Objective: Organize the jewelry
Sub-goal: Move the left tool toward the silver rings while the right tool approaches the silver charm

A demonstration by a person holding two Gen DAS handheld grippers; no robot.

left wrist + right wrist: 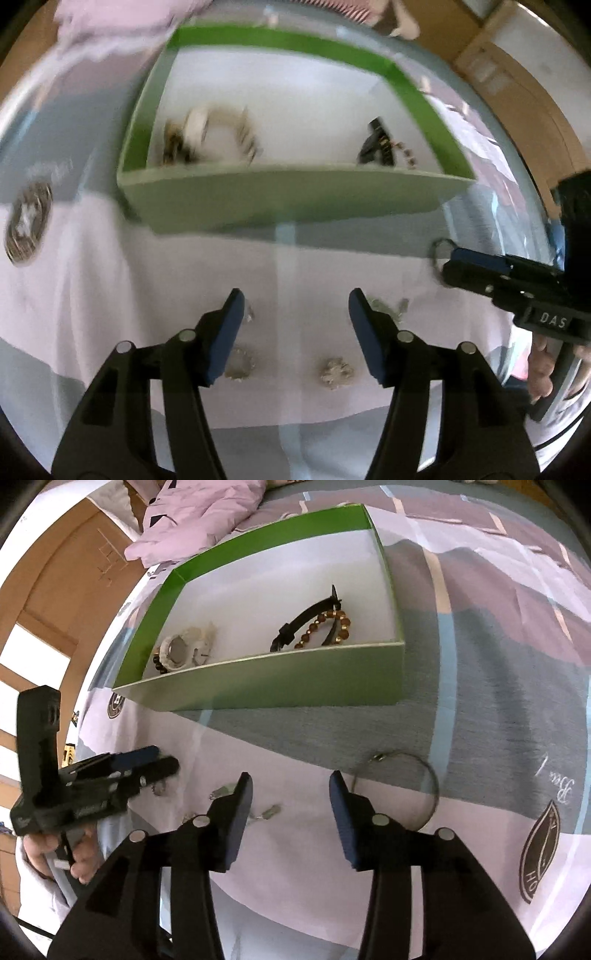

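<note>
The largest surface I see is the bedsheet [480, 686], a soft cloth in grey, pale pink and light blue blocks, printed with dark badge emblems. On it sits the green box [273, 686], a shallow open cardboard tray with glossy green walls and a plain white floor.

Contents of the box, as the right wrist view resolves them:
- A white watch [184, 648] in the near left corner, round face, chunky strap.
- A black strap [306, 620] toward the right side, with an amber bead bracelet [332, 626] lying across it.

The left wrist view is motion-blurred; there the same items show only as a pale smear [201, 129] and a dark shape [376, 144].

Outside the box, on the sheet:
- A thin metal bangle [424, 771], a plain wire hoop, lies just beside my right gripper's right-hand finger. The left wrist view shows only a small part of it, at the right tool's tip.
- Two small silver flower-shaped earrings [336, 369] and [242, 363] lie between my left gripper's fingers. Only the left wrist view shows them clearly.
- Further small silver pieces [388, 308] lie just past the left tool's right-hand finger.

Tool state:
- Left gripper [295, 306]: jaws moderately wide, nothing clamped.
- Right gripper [291, 786]: jaws partly apart, nothing between the blue pads.
</note>
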